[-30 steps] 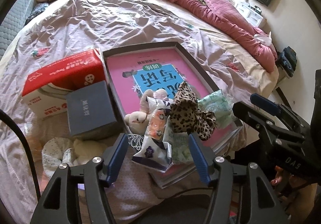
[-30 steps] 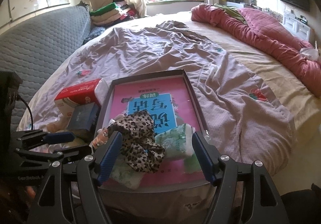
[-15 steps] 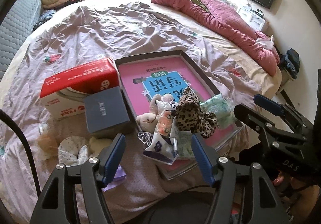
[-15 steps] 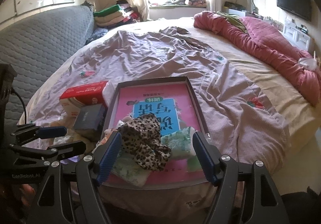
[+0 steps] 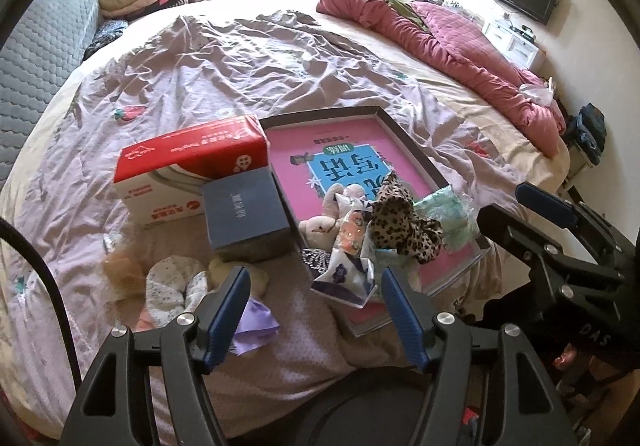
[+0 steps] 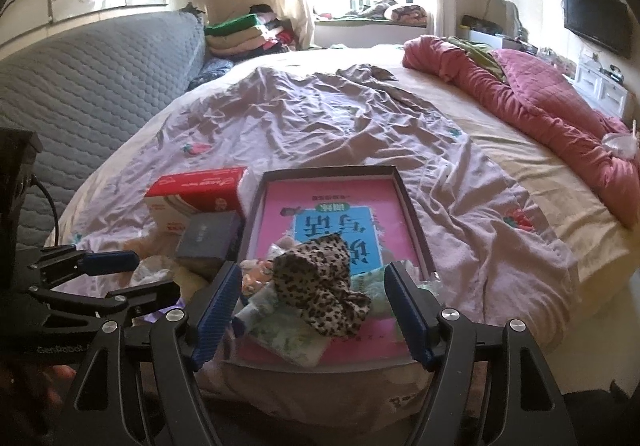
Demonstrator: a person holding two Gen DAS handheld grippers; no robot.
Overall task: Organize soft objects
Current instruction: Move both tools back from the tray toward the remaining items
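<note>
A shallow dark box (image 5: 412, 150) (image 6: 332, 172) with a pink book in it lies on the bed. At its near end sit a leopard-print cloth (image 5: 402, 222) (image 6: 320, 282), a green packet (image 5: 448, 214) (image 6: 372, 286), a white-blue packet (image 5: 346, 274) and a small plush toy (image 5: 320, 224). On the sheet to the left lie a spotted soft item (image 5: 170, 288), a purple cloth (image 5: 256, 326) and a tan fluffy item (image 5: 122, 272). My left gripper (image 5: 316, 306) is open and empty, back from the pile. My right gripper (image 6: 312, 310) is open and empty, before the leopard cloth.
A red-white tissue box (image 5: 188, 170) (image 6: 192, 198) and a grey-blue box (image 5: 244, 214) (image 6: 208, 236) stand left of the dark box. A pink quilt (image 5: 440, 38) lies at the far right. A grey padded headboard (image 6: 80, 86) runs along the left.
Both grippers have pulled back and up from the pile, so more of the bed shows. Both stay open and empty. The objects have not moved.
</note>
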